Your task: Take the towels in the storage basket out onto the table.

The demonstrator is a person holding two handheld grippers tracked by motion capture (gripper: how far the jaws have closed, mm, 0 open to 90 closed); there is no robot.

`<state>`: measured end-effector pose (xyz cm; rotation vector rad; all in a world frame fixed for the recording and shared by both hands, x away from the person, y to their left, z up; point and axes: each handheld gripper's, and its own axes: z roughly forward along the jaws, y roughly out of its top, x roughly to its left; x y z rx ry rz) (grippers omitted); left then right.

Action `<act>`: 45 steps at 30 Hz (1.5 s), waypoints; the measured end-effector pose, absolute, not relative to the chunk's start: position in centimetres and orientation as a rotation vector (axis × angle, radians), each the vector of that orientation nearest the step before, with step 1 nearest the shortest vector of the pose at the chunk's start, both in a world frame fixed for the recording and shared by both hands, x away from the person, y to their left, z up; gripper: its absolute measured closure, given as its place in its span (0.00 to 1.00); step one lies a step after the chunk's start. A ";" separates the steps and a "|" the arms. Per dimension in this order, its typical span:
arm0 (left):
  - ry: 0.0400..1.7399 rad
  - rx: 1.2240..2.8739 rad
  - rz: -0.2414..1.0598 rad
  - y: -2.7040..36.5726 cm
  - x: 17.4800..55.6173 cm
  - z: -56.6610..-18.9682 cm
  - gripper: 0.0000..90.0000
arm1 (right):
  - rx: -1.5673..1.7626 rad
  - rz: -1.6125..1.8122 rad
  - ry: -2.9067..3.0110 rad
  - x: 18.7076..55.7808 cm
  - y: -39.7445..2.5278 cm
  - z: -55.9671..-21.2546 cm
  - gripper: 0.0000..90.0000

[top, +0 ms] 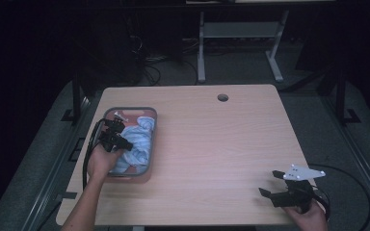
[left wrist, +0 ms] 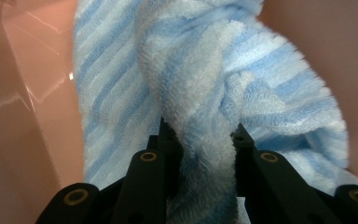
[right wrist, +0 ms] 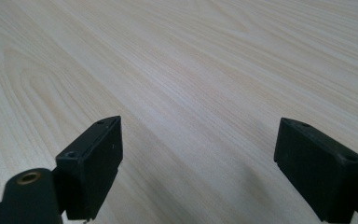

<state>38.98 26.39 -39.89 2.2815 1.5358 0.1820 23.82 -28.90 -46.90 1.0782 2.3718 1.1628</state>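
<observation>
The left gripper point(left wrist: 198, 140) has its fingers point(left wrist: 165, 149) pinched on a ridge of the blue-and-white striped terry towel point(top: 137, 139) lying in the grey-rimmed pink tray point(top: 153, 126), while the open-fingered right gripper point(top: 275, 185) rests well apart over the pale wooden table point(top: 221, 144).

Towel point(left wrist: 205, 93): its upper and lower parts are cut off by the top and bottom edges of the left gripper view; the fold between the jaws is hidden where it is pinched.
Tray point(top: 150, 144): its floor is largely covered by the towel, and its near left corner is hidden behind the left gripper point(top: 117, 136) and the hand.
Small pale object at the tray's far end point(top: 121, 115): too small to be identified.
Right gripper point(right wrist: 198, 154): its jaws are cut off by the bottom edge of the right gripper view.
Desk point(top: 221, 144): its near edge is cut off by the bottom of the high view.
</observation>
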 end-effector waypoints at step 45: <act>1.317 1.887 0.231 30.2 35.0 -28.1 0.82 | 1.111 1.165 2.344 24.1 -29.5 -46.8 0.16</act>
